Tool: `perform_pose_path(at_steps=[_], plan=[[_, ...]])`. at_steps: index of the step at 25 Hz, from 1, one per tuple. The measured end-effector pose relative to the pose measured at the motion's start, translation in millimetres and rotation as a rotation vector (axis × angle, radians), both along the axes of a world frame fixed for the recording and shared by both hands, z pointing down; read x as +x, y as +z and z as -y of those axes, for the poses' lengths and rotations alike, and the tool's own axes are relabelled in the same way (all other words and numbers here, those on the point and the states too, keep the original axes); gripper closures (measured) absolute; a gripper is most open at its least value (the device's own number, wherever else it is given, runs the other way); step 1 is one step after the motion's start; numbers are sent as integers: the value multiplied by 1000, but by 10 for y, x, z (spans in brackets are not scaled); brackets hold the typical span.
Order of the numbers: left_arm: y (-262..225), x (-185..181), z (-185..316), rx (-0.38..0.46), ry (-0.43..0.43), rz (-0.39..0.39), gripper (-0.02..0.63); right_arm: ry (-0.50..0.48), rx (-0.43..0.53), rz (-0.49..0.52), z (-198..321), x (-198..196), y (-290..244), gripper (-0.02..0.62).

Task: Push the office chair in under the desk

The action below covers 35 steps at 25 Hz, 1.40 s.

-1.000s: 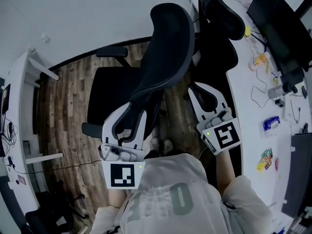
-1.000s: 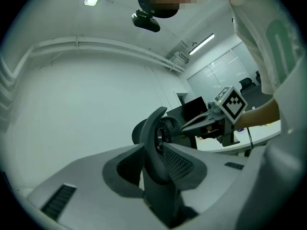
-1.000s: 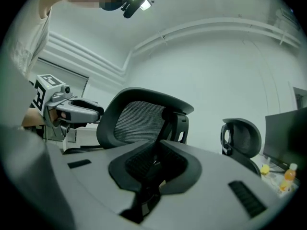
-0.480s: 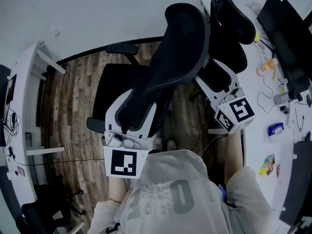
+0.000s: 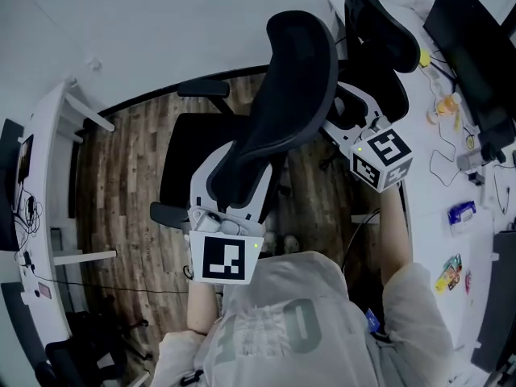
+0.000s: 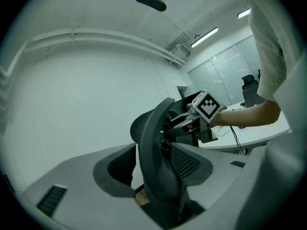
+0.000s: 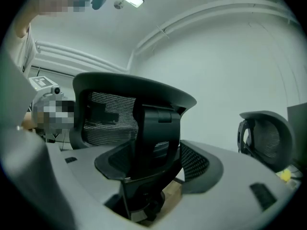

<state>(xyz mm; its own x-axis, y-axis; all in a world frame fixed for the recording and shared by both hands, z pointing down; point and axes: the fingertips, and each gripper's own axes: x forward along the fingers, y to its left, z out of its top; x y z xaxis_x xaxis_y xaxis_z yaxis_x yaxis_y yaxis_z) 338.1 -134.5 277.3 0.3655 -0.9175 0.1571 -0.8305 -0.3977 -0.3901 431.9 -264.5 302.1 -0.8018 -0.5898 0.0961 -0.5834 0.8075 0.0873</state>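
The black office chair (image 5: 282, 95) stands on the wooden floor, its backrest toward me and its seat (image 5: 189, 156) beyond. My left gripper (image 5: 242, 172) sits at the backrest's lower left, jaws opening with the backrest edge (image 6: 153, 162) between them, pads apart from it. My right gripper (image 5: 343, 119) is at the backrest's right side, jaws also opening. In the right gripper view the chair's rear spine (image 7: 156, 138) stands between the pads without being pressed. The white desk (image 5: 435, 160) runs along the right.
A second black chair (image 5: 379, 31) stands at the desk's far end, close to the right gripper. On the desk lie a dark monitor (image 5: 472, 47), cables and small items. A white table (image 5: 48, 176) lines the left side. A pale wall lies beyond.
The right gripper has risen from beside my body to the backrest's right side. The left gripper has stayed at the backrest's lower edge. Both pairs of jaws have spread.
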Motion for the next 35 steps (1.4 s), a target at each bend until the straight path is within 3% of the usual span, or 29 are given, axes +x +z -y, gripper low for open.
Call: perform_pose_path(at_steps=[5,7,15,21,26,35], plan=[[66,-44,117,-4,-76,22,394,-56,-17,13,76,-111,10,314],[127,-48,132,-20,-107,12,434,-66,-16,17,83,-115,3,314],[52,-72,168,-8,-72,-59,457,-66,-16,-12,119,-187,-12,316],[43,-95,183,4,-58,-42,456,-62,-17,-38,143,-218,-25,316],[41,-169,196,19,-94,-18,449,-42,-6,-27,155,-282,-27,316],[71,-587,254,21,-180,-66,445,-10,14,2,224,-636,-24,316]])
